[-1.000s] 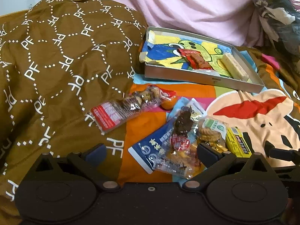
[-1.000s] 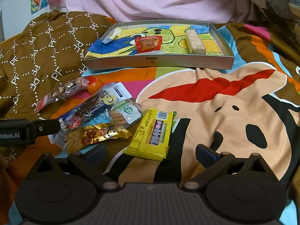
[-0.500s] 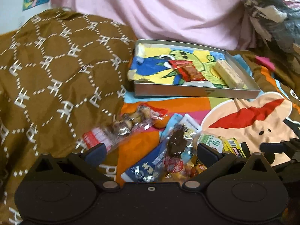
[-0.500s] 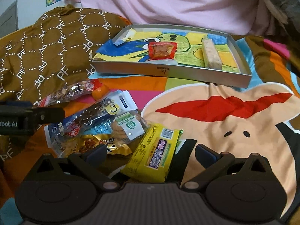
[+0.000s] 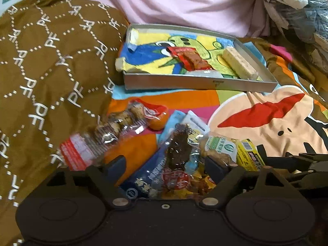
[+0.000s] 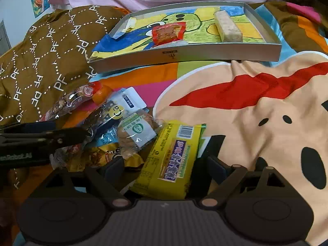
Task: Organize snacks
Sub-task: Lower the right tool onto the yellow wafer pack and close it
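Observation:
A pile of snack packets lies on the bed. My left gripper is open, its fingers on either side of a clear packet of dark dried fruit on a blue packet. My right gripper is open around the near end of a yellow packet. A long packet of cookies and a green-labelled biscuit lie beside them. A grey tray at the back holds a red packet and a pale bar.
A brown patterned quilt bulges on the left. A pink sheet rises behind the tray. A cartoon-print cover spreads to the right. A small orange lies by the cookie packet. The left gripper also shows in the right wrist view.
Both grippers have moved forward and down onto the pile. The left now straddles the dark fruit packet; the right now straddles the yellow packet.

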Motion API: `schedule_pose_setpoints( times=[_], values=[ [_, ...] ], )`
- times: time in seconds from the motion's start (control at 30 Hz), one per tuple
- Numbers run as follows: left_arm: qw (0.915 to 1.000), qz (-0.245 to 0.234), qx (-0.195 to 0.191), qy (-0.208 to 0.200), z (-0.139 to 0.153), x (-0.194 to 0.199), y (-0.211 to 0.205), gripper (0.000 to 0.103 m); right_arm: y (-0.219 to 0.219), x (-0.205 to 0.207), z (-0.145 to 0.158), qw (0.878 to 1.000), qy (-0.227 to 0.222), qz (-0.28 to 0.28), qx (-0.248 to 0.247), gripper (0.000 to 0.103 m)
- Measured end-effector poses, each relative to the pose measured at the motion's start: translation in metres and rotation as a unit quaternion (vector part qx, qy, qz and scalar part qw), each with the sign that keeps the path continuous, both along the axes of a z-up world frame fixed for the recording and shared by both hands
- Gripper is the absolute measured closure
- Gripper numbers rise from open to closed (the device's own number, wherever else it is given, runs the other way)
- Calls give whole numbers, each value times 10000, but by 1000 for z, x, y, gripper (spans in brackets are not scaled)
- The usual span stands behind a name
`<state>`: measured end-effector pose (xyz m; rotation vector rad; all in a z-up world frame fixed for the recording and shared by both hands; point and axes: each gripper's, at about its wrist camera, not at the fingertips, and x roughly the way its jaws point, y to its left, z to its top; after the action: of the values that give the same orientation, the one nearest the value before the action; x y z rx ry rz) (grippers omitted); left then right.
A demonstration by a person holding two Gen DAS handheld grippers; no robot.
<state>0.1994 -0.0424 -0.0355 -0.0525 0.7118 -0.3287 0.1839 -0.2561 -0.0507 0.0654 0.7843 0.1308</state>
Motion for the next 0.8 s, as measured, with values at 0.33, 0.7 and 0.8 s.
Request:
schedule_pose_setpoints(
  times=[0.33, 0.7, 0.8],
  values=[
    [9991, 52, -111, 400, -2, 10, -7, 52, 5, -5, 5, 9998, 64, -1, -175, 44],
    [9988, 36, -53, 493, -3, 10, -8, 57, -1, -9, 5, 9997, 159, -44, -197, 45],
    [9986, 29, -2, 521, -4, 9, -9, 54, -3, -4, 3, 9997, 197, -86, -124, 43]
  ],
)
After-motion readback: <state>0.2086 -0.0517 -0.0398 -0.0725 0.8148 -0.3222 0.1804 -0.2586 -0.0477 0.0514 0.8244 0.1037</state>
